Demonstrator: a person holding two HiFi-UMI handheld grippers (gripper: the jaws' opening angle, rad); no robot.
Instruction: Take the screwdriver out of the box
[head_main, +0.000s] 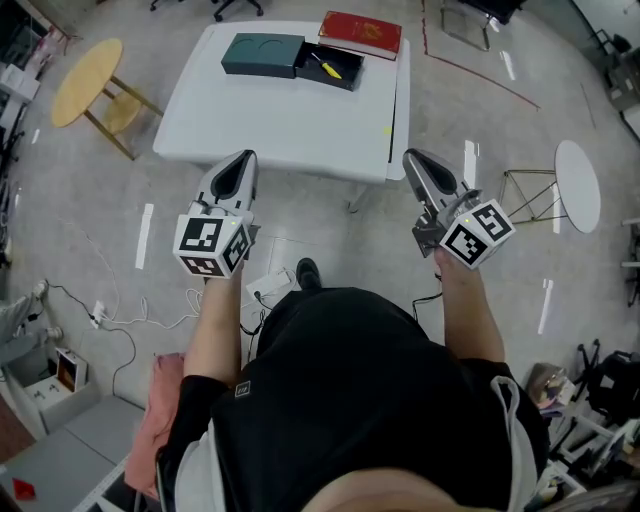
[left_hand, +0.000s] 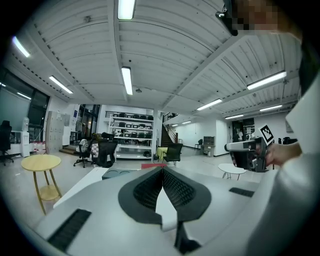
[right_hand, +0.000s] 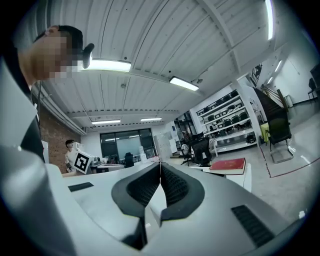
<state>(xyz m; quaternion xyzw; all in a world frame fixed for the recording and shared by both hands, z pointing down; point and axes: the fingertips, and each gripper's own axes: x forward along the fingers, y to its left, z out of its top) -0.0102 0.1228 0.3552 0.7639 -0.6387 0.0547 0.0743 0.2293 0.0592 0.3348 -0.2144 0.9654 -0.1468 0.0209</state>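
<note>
jaws of the left gripper (head_main: 243, 158) and right gripper (head_main: 412, 158) are pressed together, holding nothing. well beyond their tips, the yellow screwdriver (head_main: 327, 67) lies in the open black box (head_main: 351, 61) on a white table (head_main: 290, 125).

Yellow-handled screwdriver (head_main: 328, 68) in open black box (head_main: 350, 62) on white rectangular table (head_main: 290, 125); dark green case (head_main: 263, 55) left, red book (head_main: 361, 33) behind.

Rectangular white surface (head_main: 290, 120) standing on grey floor (head_main: 90, 220), dark teal case (head_main: 263, 54) lying toward its far edge, open black box (head_main: 335, 68) sitting just beside the case, red book (head_main: 361, 33) resting at the far corner
</note>
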